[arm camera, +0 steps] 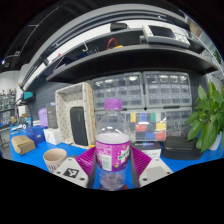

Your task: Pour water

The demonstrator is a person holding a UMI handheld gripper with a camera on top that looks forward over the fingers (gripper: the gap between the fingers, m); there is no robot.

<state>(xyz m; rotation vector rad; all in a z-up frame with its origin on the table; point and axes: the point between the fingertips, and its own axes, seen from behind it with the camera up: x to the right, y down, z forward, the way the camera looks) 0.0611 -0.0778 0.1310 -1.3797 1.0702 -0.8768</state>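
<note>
Between the jaws (pixel 112 168), a clear water bottle (pixel 112 148) with a purple cap and pink label is held upright, pressed from both sides. A white cup (pixel 55 158) is seen just left of it on the blue worktop (pixel 35 160). A leafy green plant (pixel 208 118) is seen off to the right.

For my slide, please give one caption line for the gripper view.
Gripper holding a clear water bottle with a pink label upright above a blue table, white cup nearby.
</note>
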